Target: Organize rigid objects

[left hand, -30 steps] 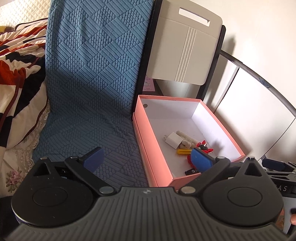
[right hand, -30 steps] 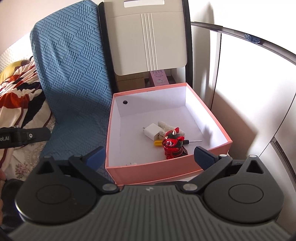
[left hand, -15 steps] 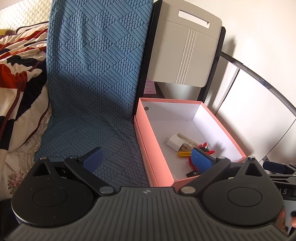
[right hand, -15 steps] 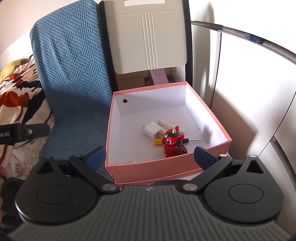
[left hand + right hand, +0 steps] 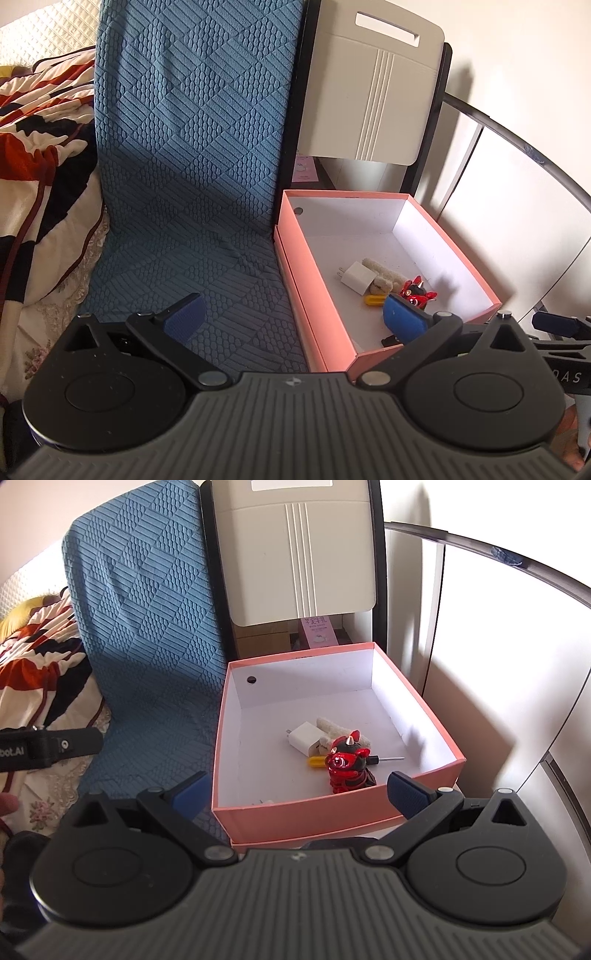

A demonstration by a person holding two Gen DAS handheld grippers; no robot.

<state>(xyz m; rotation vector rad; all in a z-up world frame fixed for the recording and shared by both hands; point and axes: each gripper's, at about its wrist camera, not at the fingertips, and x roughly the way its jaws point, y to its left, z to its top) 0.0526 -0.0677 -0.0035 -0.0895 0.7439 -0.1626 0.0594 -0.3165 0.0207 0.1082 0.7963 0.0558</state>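
Both the left tongs (image 5: 293, 314) and right tongs (image 5: 299, 788) hang apart and empty over the pink box (image 5: 332, 814), where the red figurine (image 5: 347, 766), white charger (image 5: 304, 736) and yellow-handled screwdriver (image 5: 319, 761) lie clustered; any pick is best made from straight above.

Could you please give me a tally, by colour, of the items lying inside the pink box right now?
White: 1, charger plug
Cream: 1, fuzzy toy
Red and black: 1, figurine
Yellow-handled: 1, small screwdriver
Small pieces by the near wall: unclear
Total: 4 clear items

The left gripper's blue pad (image 5: 404, 320) hides part of the red toy (image 5: 417, 291); a small dark item (image 5: 390, 340) beside it is unidentifiable.
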